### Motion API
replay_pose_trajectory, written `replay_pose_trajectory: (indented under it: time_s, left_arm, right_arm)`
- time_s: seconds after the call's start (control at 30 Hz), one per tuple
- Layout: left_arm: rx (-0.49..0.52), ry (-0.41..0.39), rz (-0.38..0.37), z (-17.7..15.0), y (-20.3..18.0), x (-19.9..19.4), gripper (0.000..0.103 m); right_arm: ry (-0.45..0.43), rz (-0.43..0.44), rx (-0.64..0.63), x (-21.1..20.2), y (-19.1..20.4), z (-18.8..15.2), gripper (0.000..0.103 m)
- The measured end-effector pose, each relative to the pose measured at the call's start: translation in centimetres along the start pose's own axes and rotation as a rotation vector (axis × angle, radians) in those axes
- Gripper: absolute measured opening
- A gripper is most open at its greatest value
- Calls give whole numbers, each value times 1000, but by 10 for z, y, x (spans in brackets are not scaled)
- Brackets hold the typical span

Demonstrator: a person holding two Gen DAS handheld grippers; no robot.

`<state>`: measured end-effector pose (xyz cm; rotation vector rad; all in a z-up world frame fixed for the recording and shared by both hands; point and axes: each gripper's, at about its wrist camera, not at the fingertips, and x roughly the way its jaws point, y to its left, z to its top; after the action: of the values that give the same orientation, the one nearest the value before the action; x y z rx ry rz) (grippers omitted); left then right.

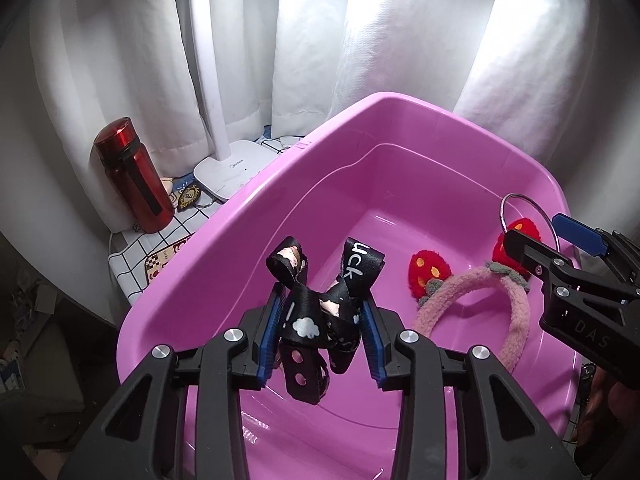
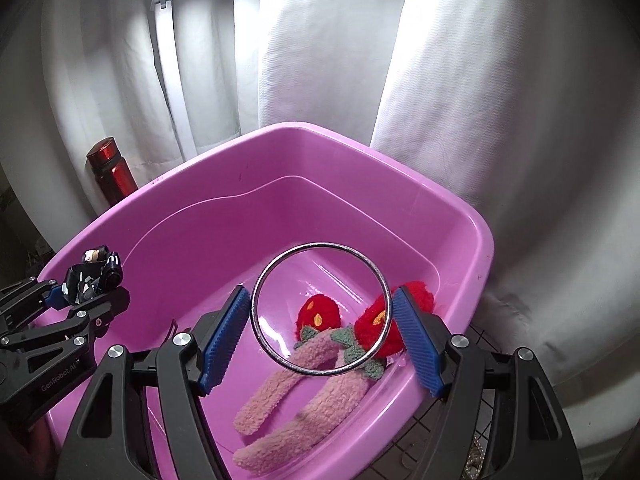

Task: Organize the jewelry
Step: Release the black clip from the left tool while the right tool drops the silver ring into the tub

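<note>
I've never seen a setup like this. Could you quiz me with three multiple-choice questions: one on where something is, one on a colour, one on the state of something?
1. Where is the fuzzy headband?
A. lying inside the pink tub
B. on top of the red bottle
C. hanging on the curtain

2. What colour is the ribbon between the left gripper's jaws?
A. yellow
B. black with pale prints
C. green

3. What state is the metal ring in?
A. lying flat on the tub floor
B. gripped between the right gripper's jaws, above the tub
C. looped over the lamp

Answers: 1 A, it rests on the tub floor; 2 B, dark fabric with white marks; 3 B, both pads touch its sides.
</note>
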<state>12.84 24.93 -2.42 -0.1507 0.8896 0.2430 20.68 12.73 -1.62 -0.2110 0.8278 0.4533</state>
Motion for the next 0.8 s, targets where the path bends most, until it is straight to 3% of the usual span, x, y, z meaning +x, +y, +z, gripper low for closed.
replay_pose_trajectory:
  time_s: [0.13, 0.23, 0.27, 0.8]
  left_arm:
    - [8, -3, 14, -1, 1, -1, 46]
    - [-7, -23, 12, -2, 4, -6, 72]
    - [-9, -36, 15, -2, 4, -9, 74]
    - [-24, -42, 22, -10, 6, -24, 74]
  right_arm:
    - [11, -4, 29, 2, -6, 0, 71]
    - [10, -20, 20, 1, -5, 0, 72]
    - [11, -20, 18, 1, -5, 0, 72]
    - [-24, -15, 20, -21, -1, -8, 72]
